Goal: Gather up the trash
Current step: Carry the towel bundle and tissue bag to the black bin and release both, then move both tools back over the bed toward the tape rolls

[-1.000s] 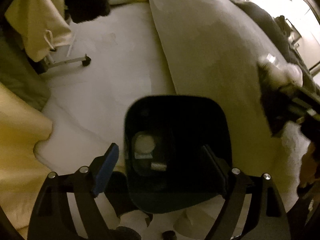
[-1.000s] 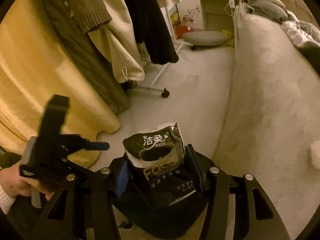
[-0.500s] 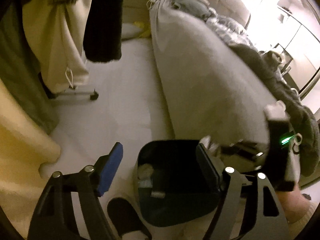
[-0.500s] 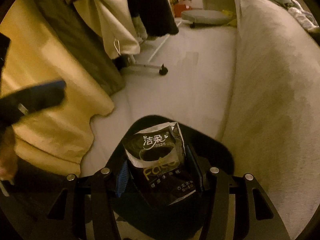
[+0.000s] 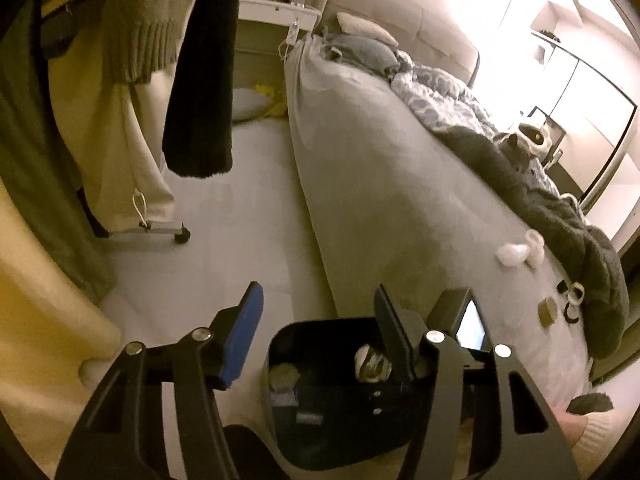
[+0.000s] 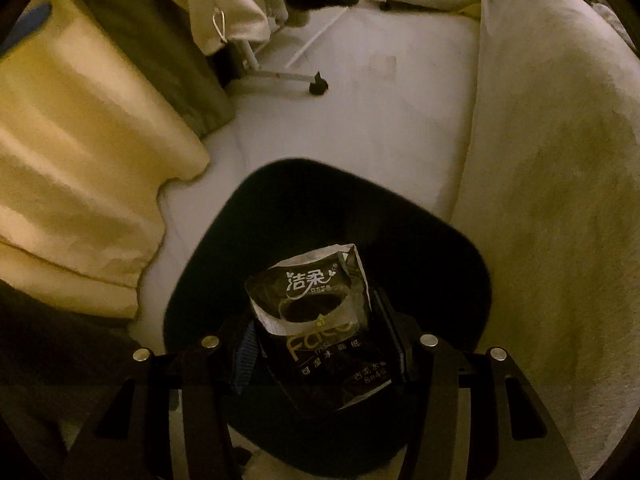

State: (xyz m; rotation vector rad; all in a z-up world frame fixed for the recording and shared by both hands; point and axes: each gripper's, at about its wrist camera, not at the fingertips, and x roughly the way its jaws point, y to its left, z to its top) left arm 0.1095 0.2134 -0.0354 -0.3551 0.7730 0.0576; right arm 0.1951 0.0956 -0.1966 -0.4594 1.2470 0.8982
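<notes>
right gripper (image 6: 318,340): jaws clenched on a black tissue packet (image 6: 320,328), pinched at both sides; the packet's torn white-edged top is turned away from the camera, printed white characters legible. the packet is held over the open mouth of a black trash bin (image 6: 452,248), not yet inside it.

left gripper (image 5: 316,320): nothing between its blue-padded fingers (image 5: 244,332); the jaws are closing. it is poised above the near-left side of the trash bin (image 5: 320,428).

trash bin, as seen from the left wrist: set on the pale floor (image 5: 240,240) against the side of the bed (image 5: 400,200); crumpled paper scraps (image 5: 284,376) are seen at its bottom.

bed: a grey blanket (image 5: 560,216) is heaped along its far edge; a white tissue wad (image 5: 512,254) lies near that blanket, and a few small items (image 5: 560,304), too small to identify, lie toward the bed's near corner.

floor, left side: hanging garments (image 5: 132,40) and a wheeled rack foot (image 5: 182,236) are recorded.
</notes>
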